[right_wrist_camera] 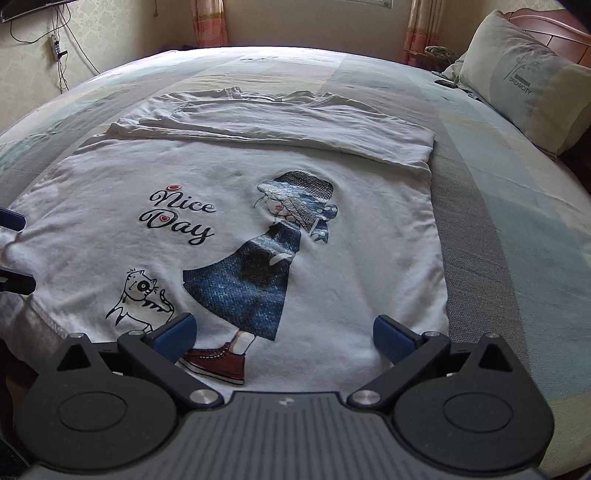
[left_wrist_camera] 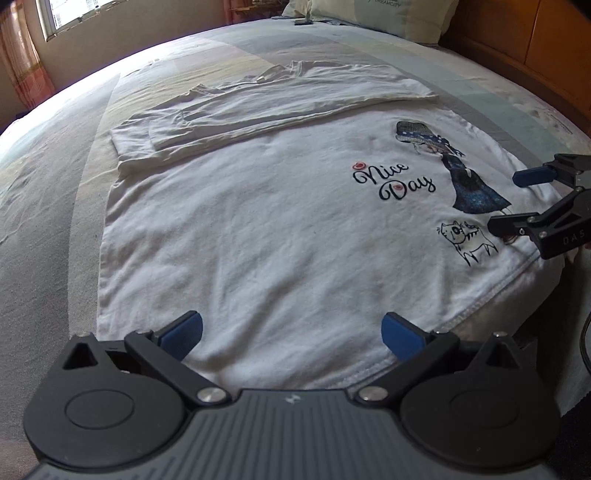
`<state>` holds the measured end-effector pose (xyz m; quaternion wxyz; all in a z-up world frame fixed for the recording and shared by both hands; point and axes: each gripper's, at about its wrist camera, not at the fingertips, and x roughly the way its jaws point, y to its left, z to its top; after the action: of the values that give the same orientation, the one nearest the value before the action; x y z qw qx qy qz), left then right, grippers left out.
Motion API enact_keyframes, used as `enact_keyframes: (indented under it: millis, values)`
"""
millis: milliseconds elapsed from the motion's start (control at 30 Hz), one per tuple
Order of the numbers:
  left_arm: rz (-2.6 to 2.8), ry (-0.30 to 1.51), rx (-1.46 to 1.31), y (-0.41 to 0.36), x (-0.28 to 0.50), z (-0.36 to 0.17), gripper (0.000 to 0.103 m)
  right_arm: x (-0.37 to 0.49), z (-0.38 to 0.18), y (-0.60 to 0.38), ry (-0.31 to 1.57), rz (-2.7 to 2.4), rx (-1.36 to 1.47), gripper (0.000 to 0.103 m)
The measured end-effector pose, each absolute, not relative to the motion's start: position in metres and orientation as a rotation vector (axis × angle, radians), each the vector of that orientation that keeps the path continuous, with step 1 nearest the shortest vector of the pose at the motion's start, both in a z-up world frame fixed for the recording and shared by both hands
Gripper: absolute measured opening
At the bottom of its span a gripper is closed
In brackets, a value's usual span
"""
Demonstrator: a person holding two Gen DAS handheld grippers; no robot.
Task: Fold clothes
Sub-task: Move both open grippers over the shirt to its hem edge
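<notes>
Left wrist view: both claws, left claw [left_wrist_camera: 291, 334] and right claw [right_wrist_camera: 282, 334], gape empty over the white shirt's [left_wrist_camera: 258, 229] hem at the bed's [left_wrist_camera: 48, 206] near edge. Pinching one layer, or bedsheet too, would skew the fold.

Soft daylight from window [left_wrist_camera: 70, 14] ahead-left of left gripper, glare washing bed [left_wrist_camera: 55, 122] edge there, dim near corners, strong fisheye bowing at edges, focus sharp, no motion blur
</notes>
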<state>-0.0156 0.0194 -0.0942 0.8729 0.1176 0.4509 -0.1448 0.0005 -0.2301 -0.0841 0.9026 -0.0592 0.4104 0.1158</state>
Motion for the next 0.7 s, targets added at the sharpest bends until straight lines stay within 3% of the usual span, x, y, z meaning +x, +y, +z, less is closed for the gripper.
enact_keyframes:
  millis: [233, 700]
  values:
    - [-0.293, 0.997, 0.167, 0.032, -0.022, -0.101, 0.102, -0.011, -0.082, -0.233, 0.877, 0.249, -0.159, 0.103]
    - [-0.406, 0.936, 0.368, -0.006, -0.05, -0.105, 0.102, -0.024, -0.074, -0.216, 0.884, 0.348, -0.225, 0.103]
